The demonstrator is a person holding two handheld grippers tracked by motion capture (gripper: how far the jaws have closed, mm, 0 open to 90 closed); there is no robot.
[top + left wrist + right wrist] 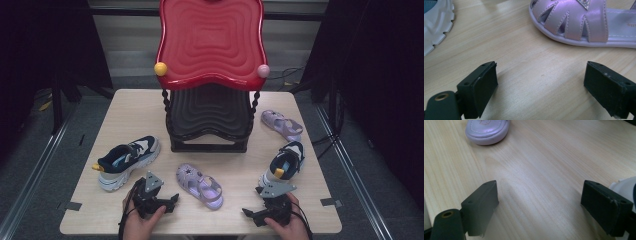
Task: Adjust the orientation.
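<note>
Towering beyond both hand-held grippers, a two-tier rack (210,75) with a red upper shelf and a black lower one stands at the far middle of the wooden surface (135,107), both tiers bare, while four shoes lie loose around it. A navy-and-white sneaker (127,160) rests just ahead and to the outside of the left hand-held gripper (170,202), its ridged white sole at the top left of the left gripper view; its mate (284,165) sits directly ahead of the right hand-held gripper (248,214). A lilac sandal (200,186) lies between the two tools, its strapped toe just ahead and to the right of the left jaws, and the second sandal (282,125) lies well beyond the right tool, beside the rack's foot. Both hand-held grippers rest low on the surface with jaws released and spread wide, nothing between them. Judging by the bare shelves, the shoe-tidying appears not yet begun: no shoe lifted, all four left to place, the near sandal the likeliest first pick.
</note>
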